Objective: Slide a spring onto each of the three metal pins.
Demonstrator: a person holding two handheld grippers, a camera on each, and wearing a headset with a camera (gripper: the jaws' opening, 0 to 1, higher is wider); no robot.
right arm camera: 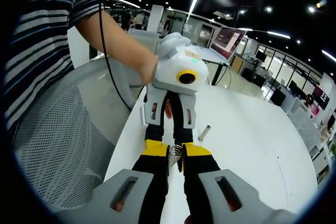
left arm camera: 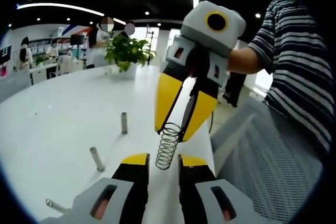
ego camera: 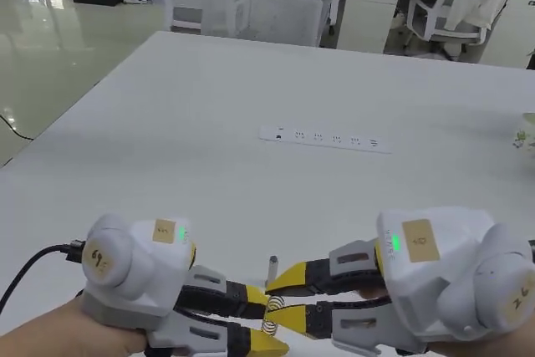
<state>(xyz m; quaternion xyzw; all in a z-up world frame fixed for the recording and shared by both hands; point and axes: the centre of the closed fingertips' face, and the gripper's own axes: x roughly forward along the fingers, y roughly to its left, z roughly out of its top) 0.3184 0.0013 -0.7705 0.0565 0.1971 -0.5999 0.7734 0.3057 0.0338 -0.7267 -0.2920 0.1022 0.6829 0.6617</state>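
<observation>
Two handheld grippers meet tip to tip at the bottom centre of the head view, over a white table [ego camera: 251,89], with a coiled spring [left arm camera: 167,148] between them. In the left gripper view, the right gripper [left arm camera: 178,127] reaches in from the top of the frame, its yellow-tipped jaws pinched onto the spring's upper end. The spring's lower end sits between the jaws of the left gripper [left arm camera: 164,161]; whether those jaws press on the coil or merely flank it cannot be told (a sliver of gap seems to show on either side).

Left of the spring in that view, one metal pin [left arm camera: 124,123] stands upright on the table. A second pin [left arm camera: 96,159] stands nearer the lower left, and a third pin [left arm camera: 52,204] appears to lie flat at the frame's lower left edge. A potted plant [left arm camera: 126,51] sits at the upper left. In the head view, a white power strip [ego camera: 324,138] lies across the middle of the table.
</observation>
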